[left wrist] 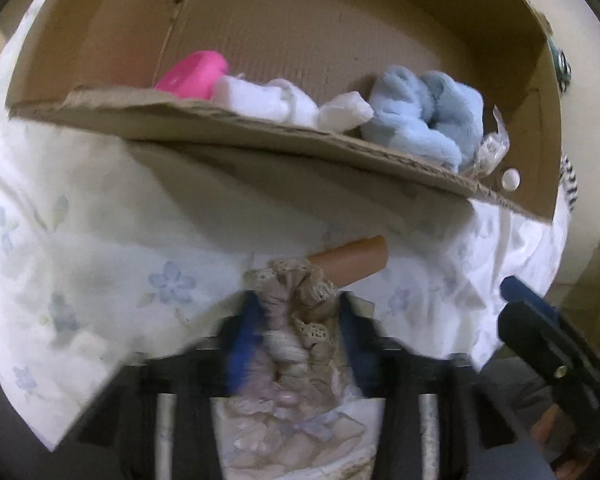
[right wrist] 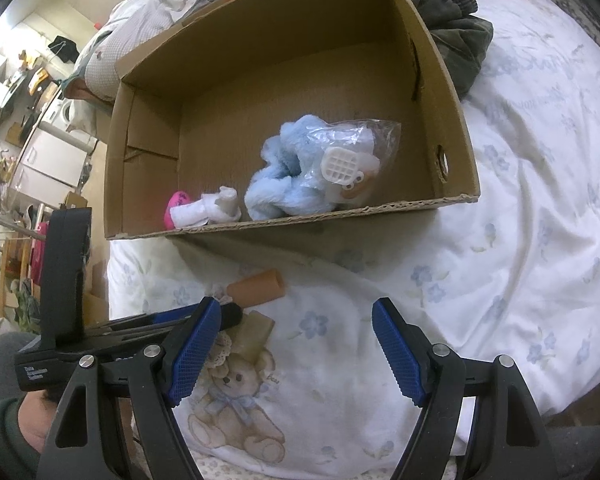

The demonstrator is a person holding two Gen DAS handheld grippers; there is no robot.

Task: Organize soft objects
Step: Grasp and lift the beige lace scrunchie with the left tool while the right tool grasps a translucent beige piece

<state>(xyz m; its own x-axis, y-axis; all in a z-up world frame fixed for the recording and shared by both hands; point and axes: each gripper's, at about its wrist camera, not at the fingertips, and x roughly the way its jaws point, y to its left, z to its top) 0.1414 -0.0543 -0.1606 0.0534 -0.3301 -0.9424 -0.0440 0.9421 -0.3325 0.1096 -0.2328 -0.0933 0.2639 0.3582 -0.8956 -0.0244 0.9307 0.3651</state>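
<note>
While I hold both grippers over the bed, this is how things lie:

Left gripper (left wrist: 300, 344): pinched nearly shut on a beige, lace-edged fabric scrunchie (left wrist: 300, 312) bunched between its blue pads; this view is blurred.

Right gripper (right wrist: 300, 344): jaws wide, nothing between them, hanging over the white floral bedsheet (right wrist: 520, 200) with its teddy-bear print.

Held thing: the scrunchie sits at the near edge of the bed, just in front of the open brown cardboard box (left wrist: 300, 128).

Key relation: the box lies straight ahead of the left gripper and above it in that view, its near wall running crosswise between the scrunchie and the inside. I judge I must lift over that wall, then forward.

Nearer hand: the left, already loaded.

In the box: a fluffy light-blue plush (right wrist: 288, 176), a clear plastic bag (right wrist: 356, 148), a rolled white cloth (right wrist: 208, 208), a pink plastic piece (right wrist: 176, 204).

Left outside: a short orange-tan foam tube (right wrist: 260, 286), long axis roughly crosswise, just beyond the left gripper's tips.
</note>
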